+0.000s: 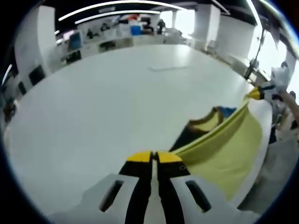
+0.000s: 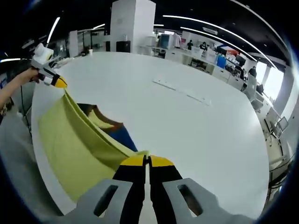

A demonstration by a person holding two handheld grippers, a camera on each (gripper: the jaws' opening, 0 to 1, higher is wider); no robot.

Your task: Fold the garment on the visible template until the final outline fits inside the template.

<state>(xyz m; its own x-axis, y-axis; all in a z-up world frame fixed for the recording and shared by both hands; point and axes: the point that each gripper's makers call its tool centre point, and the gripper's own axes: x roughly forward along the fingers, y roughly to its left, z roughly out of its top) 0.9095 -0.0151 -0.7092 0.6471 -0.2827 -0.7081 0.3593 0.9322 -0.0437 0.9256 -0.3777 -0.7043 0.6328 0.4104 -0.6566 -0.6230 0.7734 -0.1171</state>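
Nearest in the left gripper view, the left gripper (image 1: 154,157) has its yellow-tipped jaws pressed together on one corner of the garment (image 1: 224,149), and in the right gripper view the right gripper (image 2: 147,161) is clenched in the same way on another corner. Between the two the yellow cloth is pulled into a taut edge, so its long axis runs straight from one pair of jaws to the other; the rest of the fabric sags below that edge and hangs over the near rim of the table (image 1: 93,121). Each gripper appears small at the far end of the stretched edge in the other's view, the right one held in a person's hand (image 2: 32,73). Just beyond the taut edge, darker parts of the garment in brown, black and blue lie on the white top. Farther out on the table is a pale flat strip (image 2: 182,92), which may be part of the template, though I cannot tell. Neither gripper is nearer the work; the cloth lies between them, so the likely next move is carrying both corners together away across the table.
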